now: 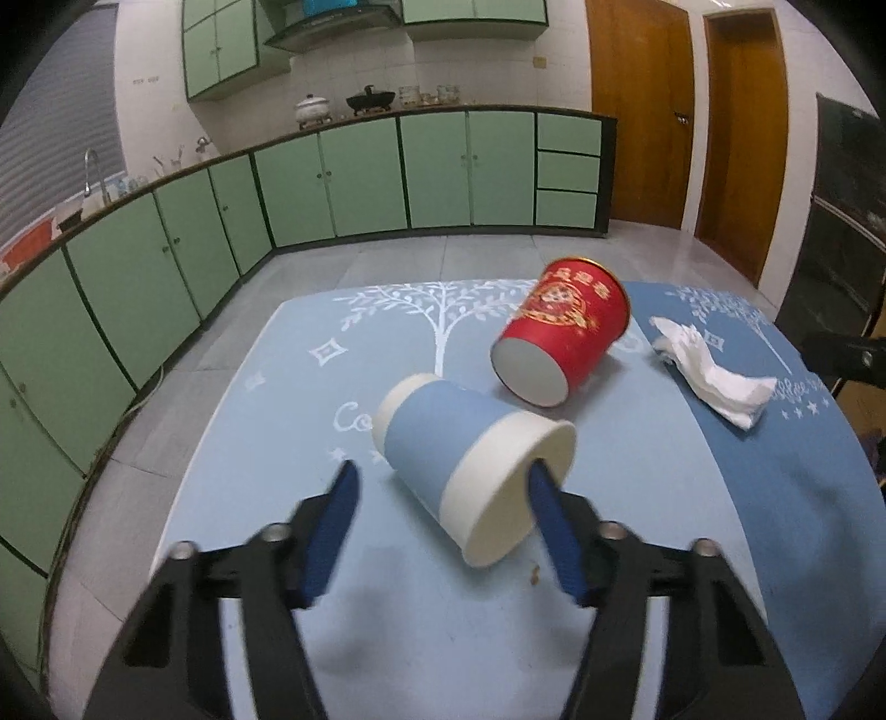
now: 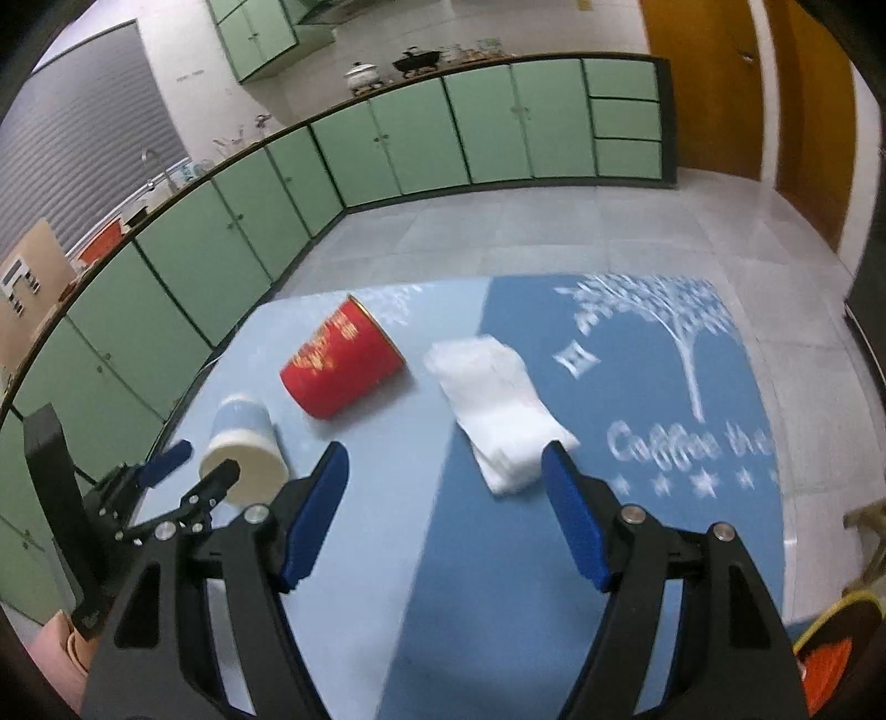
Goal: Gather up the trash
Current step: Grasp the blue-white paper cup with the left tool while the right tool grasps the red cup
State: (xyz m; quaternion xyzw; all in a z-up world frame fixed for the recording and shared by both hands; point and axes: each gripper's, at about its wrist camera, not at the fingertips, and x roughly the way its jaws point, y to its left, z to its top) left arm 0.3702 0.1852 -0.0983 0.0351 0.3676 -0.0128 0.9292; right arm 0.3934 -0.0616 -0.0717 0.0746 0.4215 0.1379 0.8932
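Two cups (image 1: 476, 471) (image 1: 562, 338) and a tissue (image 2: 498, 410) lie mid-frame on the blue tablecloth (image 1: 277, 387); green cabinets (image 1: 360, 177) behind; both grippers (image 1: 443, 493) (image 2: 443, 471) gape wide, holding nothing

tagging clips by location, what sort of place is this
Most likely a home kitchen. Green cabinets run under a long counter, a white pot and a dark wok sit on the stove beneath a range hood, and a faucet stands at the left.

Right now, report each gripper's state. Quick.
Left gripper: open, one finger inside the blue cup mouth.
Right gripper: open, straddling the tissue end.
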